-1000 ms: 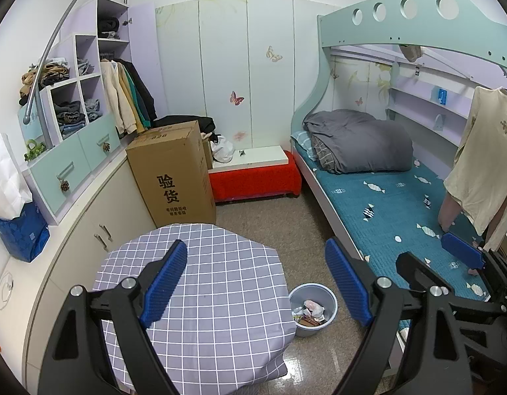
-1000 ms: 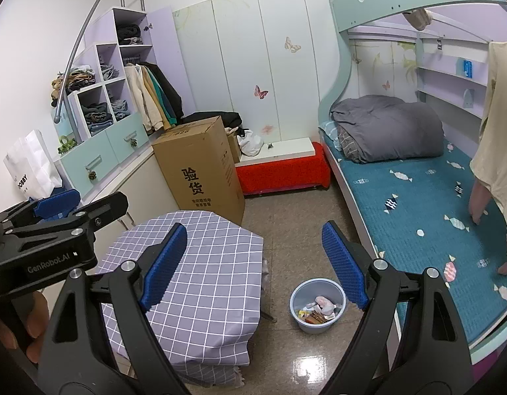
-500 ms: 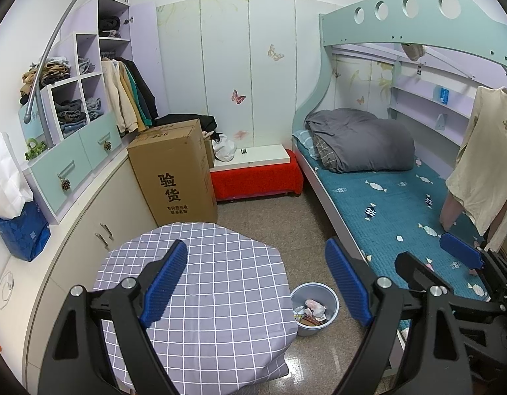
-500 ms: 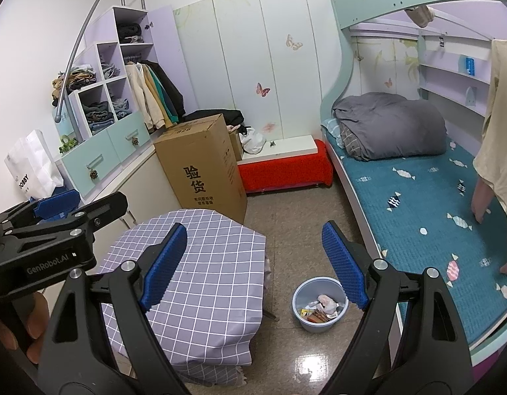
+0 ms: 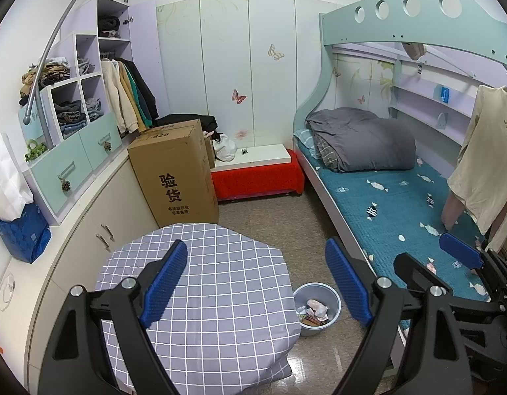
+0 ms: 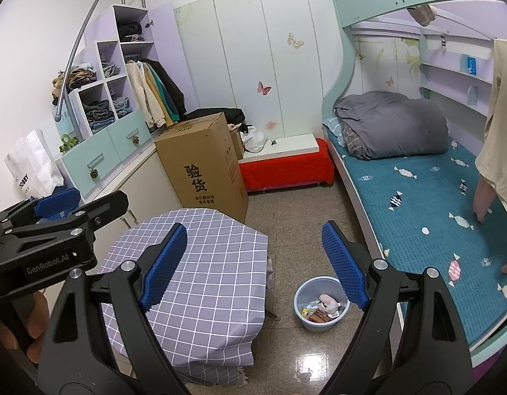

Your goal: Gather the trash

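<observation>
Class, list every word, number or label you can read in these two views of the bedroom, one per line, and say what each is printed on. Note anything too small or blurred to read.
"验货": front of the cardboard box.
"826": top flap of the same box.
Two small lines under "验货": too small to read.
"GenRobot.AI": side of the left gripper.
"OBBY": white paper bag, first letters hidden.
Blue item on the bed shelf: print unreadable.

My right gripper (image 6: pixel 253 263) wide open, empty, over floor btwn checked table (image 6: pixel 200 263) & trash bin (image 6: pixel 301 309) w/ wrappers.
</observation>
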Demonstrator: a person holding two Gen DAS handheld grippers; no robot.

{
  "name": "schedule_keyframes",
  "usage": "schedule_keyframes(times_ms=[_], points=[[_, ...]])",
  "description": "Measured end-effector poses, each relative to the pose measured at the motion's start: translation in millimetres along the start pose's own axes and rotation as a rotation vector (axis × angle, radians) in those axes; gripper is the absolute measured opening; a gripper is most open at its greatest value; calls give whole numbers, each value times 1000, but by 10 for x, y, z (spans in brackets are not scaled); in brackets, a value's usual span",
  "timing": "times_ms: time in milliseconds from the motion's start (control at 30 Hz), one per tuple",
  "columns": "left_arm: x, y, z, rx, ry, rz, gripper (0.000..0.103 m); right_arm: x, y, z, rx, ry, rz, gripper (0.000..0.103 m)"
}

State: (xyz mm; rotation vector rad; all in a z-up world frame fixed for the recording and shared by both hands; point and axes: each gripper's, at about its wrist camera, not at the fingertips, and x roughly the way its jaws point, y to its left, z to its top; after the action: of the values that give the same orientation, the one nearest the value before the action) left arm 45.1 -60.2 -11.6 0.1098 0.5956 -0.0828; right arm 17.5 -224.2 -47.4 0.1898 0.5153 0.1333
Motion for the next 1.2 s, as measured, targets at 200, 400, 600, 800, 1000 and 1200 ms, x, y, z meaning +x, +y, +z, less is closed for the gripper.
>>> schedule_keyframes(times_ms=[200,400,600,800,1000,1200], points=[[39,16,20,2,5,-1,84,2,10,-2,1,1,0,83],[121,8,53,4,18,5,84,95,32,-12,4,11,8,83],[223,-38,100,-5,30,17,84,200,-57,14,6,24,21,83],[329,-135,145,-23,45,33,84,283,-202,38,3,40,33,83],[484,-174,178,-55,76,62,84,440,-327,80,-10,74,58,83],[691,-5,93,-112,140,117,84,782,-312,57,-26,155,89,83]])
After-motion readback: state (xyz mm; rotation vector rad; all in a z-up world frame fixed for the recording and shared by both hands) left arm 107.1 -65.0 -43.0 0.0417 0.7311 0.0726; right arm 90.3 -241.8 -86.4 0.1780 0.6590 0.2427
